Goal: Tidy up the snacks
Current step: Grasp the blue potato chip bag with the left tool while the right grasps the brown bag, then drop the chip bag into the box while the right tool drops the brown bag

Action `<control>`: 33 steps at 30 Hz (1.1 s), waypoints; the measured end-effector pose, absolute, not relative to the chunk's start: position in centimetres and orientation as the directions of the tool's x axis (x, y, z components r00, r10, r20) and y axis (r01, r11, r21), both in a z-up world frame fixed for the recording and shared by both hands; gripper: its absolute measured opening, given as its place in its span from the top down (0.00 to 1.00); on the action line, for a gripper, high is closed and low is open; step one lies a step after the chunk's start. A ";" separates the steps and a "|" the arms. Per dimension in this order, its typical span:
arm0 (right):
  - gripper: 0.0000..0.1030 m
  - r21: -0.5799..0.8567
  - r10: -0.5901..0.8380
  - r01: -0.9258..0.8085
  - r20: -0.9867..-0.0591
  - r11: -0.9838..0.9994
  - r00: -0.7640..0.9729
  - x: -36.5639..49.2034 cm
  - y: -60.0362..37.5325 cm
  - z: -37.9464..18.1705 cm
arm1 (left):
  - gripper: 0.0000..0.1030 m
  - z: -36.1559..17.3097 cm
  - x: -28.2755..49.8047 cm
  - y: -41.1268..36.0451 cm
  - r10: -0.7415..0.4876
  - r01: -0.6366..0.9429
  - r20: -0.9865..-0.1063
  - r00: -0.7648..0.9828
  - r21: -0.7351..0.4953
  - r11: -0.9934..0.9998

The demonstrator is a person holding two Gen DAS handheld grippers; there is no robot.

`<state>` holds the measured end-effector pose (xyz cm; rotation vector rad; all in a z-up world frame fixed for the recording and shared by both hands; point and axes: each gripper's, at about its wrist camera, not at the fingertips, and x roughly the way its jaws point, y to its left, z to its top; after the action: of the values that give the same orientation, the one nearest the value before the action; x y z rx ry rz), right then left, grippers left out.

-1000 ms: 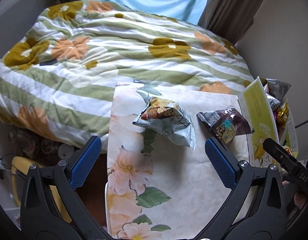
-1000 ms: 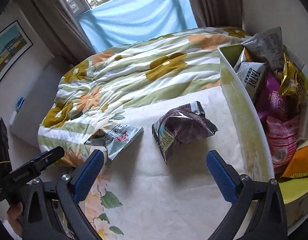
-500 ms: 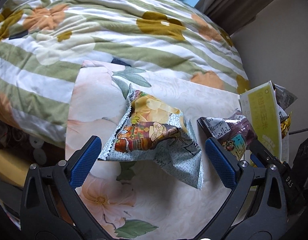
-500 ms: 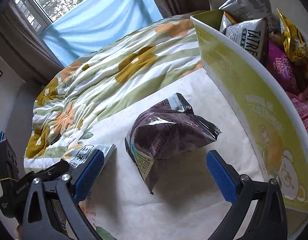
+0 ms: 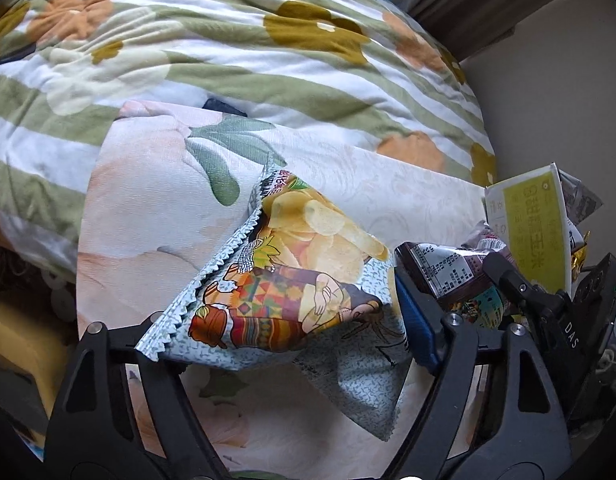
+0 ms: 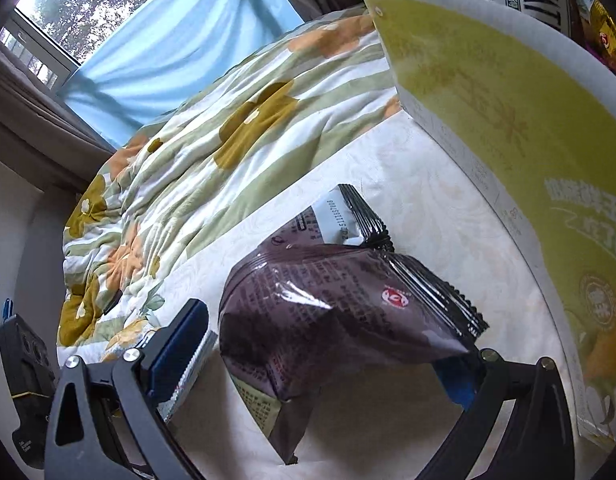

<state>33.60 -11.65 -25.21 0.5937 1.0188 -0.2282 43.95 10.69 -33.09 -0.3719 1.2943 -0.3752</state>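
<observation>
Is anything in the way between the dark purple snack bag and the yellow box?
Nothing visible: only bare cloth lies between the purple bag and the yellow box. The box's tall wall must be cleared.

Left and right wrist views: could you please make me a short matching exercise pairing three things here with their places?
Things:
1. pale chip bag with potato chips pictured
2. dark purple foil snack bag
3. yellow-green cardboard box

Places:
A. standing at the cloth's edge, full of snacks
B. between the left gripper's closing jaws
C. between the right gripper's jaws

Pairs: 1-B, 2-C, 3-A
</observation>
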 end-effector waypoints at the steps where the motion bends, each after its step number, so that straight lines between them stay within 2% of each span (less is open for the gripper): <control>1: 0.02 0.360 0.092 0.445 -0.850 0.820 0.518 33.7 -11.7 -25.3 | 0.28 -33.1 43.9 10.5 -0.466 0.068 -0.854 0.231 -0.464 0.883; 3: 0.04 0.358 0.091 0.444 -0.850 0.821 0.518 33.9 -11.7 -25.5 | 0.33 -33.0 43.9 10.2 -0.462 0.086 -0.857 0.229 -0.455 0.886; 5: 0.10 0.363 0.100 0.437 -0.850 0.823 0.517 34.0 -11.7 -25.7 | 0.34 -33.0 43.9 10.2 -0.460 0.098 -0.858 0.227 -0.450 0.888; 9: 0.27 0.368 0.118 0.413 -0.847 0.833 0.518 34.3 -11.5 -25.6 | 0.35 -32.7 43.9 10.3 -0.462 0.112 -0.858 0.223 -0.448 0.887; 15: 0.37 0.341 0.113 0.381 -0.854 0.859 0.508 34.4 -11.1 -25.1 | 0.35 -31.9 43.6 10.8 -0.441 0.126 -0.864 0.244 -0.423 0.897; 23: 0.38 0.310 0.104 0.329 -0.849 0.892 0.519 34.0 -10.3 -22.7 | 0.35 -28.9 42.6 10.9 -0.413 0.165 -0.860 0.298 -0.380 0.910; 33: 0.38 0.287 0.143 0.149 -0.785 0.946 0.603 30.5 -10.6 -13.7 | 0.35 -19.1 38.8 7.4 -0.397 0.256 -0.813 0.426 -0.313 0.915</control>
<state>30.48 -10.61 -13.75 0.3409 0.9279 -0.0036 38.75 7.38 -19.12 -0.1496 1.0551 -0.4103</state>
